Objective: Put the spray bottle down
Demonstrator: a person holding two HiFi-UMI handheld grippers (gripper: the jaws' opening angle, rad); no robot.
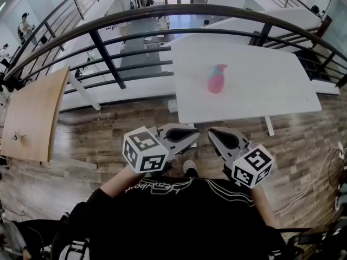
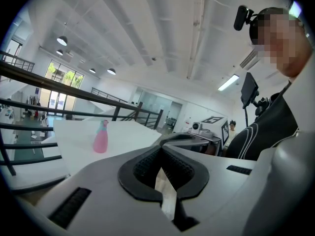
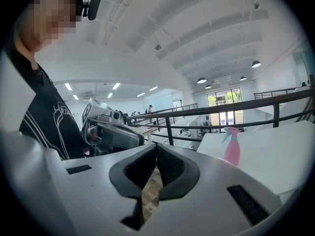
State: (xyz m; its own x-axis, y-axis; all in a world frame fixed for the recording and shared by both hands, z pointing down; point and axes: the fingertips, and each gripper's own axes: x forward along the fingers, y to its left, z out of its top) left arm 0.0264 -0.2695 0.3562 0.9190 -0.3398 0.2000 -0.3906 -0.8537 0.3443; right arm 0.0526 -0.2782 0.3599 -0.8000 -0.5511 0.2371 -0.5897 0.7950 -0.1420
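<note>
A pink spray bottle (image 1: 217, 79) with a teal head stands upright on the white table (image 1: 260, 91), with nothing touching it. It also shows far off in the left gripper view as the spray bottle (image 2: 101, 137) and in the right gripper view as the spray bottle (image 3: 231, 147). My left gripper (image 1: 194, 135) and right gripper (image 1: 212, 134) hang side by side close to my body, short of the table's near edge. Seen from its own camera, the left gripper (image 2: 161, 149) is shut and empty. The right gripper (image 3: 156, 149) is shut and empty too.
A black metal railing (image 1: 162, 15) curves behind the table, with a lower floor beyond it. A wooden tabletop (image 1: 32, 112) lies at the left. Wood flooring (image 1: 108, 140) runs between me and the table. A thin cable (image 1: 317, 180) trails at the right.
</note>
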